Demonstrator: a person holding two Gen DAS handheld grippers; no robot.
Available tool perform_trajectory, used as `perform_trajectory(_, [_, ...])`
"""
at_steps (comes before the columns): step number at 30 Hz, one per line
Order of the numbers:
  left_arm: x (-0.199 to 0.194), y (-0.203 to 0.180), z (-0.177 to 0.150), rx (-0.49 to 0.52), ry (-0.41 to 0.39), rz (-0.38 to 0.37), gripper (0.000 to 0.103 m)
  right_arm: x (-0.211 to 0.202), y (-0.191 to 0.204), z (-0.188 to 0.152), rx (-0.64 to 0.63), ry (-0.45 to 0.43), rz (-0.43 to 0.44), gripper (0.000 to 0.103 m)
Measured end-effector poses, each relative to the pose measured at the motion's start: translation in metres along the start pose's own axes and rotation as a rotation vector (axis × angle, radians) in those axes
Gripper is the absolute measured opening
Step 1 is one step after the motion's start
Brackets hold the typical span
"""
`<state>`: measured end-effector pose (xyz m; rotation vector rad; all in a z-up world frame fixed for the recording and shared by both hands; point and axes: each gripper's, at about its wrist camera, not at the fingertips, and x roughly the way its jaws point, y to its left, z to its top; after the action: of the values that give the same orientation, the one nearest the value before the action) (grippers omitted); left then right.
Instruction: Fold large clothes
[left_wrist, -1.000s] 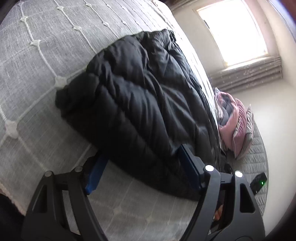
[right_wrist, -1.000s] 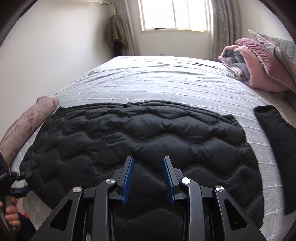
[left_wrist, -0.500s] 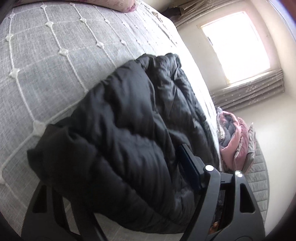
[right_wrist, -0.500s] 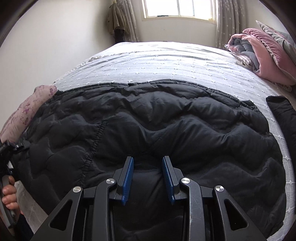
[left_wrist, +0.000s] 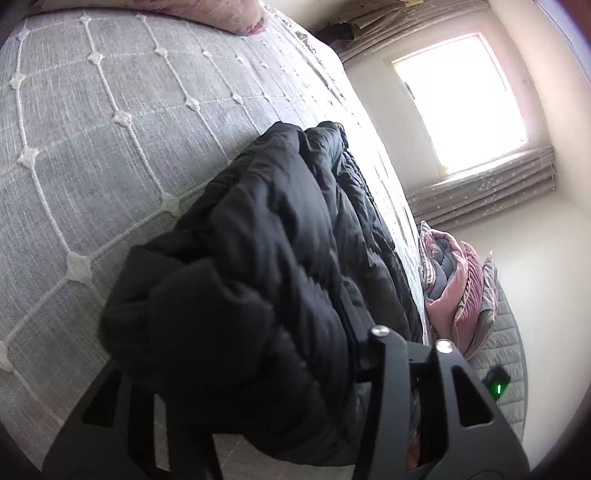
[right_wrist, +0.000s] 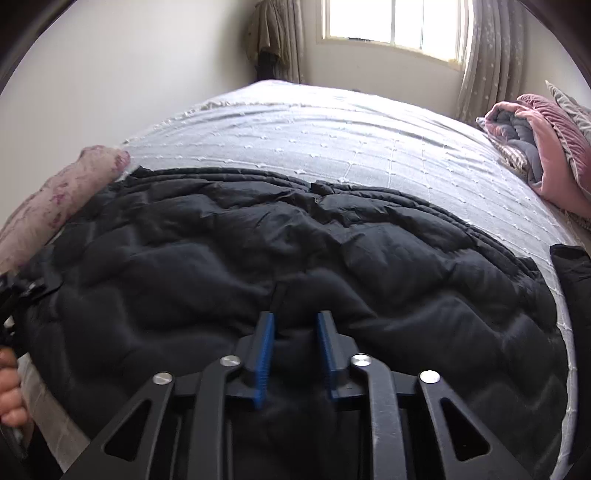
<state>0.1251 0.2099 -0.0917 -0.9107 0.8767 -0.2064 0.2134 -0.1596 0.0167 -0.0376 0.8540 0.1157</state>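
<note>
A large black quilted down jacket (right_wrist: 295, 251) lies spread across the near part of a grey bed (right_wrist: 332, 133). In the left wrist view the jacket's end (left_wrist: 240, 280) is bunched between the jaws of my left gripper (left_wrist: 236, 332); the fabric hides the left finger and covers most of the right one. My right gripper (right_wrist: 294, 325) hovers over the jacket's near edge with its blue pads (right_wrist: 266, 332) a little apart and fabric bulging in the gap; no pinch shows.
A floral pink bolster (right_wrist: 55, 195) lies at the bed's left edge. Folded pink and grey bedding (right_wrist: 546, 155) sits at the right by the headboard. Another black garment (right_wrist: 576, 280) lies at the far right. A window (right_wrist: 391, 22) is behind.
Both grippers moved forward over the jacket. The left gripper's jaws went around the jacket's end, which now fills and hides them. The jacket edge shifted toward the bolster.
</note>
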Motion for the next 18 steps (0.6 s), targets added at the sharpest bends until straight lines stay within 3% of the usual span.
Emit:
perform_trajectory(3, [-0.003,-0.006,-0.001,0.06,-0.002,0.001,0.039,0.021,-0.01,0.026,0.07,0.037,0.029,0.014])
perform_trajectory(10, [-0.004,-0.016,-0.002,0.105,-0.012,-0.006,0.038,0.081,-0.036,0.079,0.192,0.145,0.047,0.013])
perform_trajectory(18, [-0.01,-0.037,-0.003,0.18,-0.048,-0.024,0.037,0.13,-0.053,0.115,0.266,0.145,0.035,0.012])
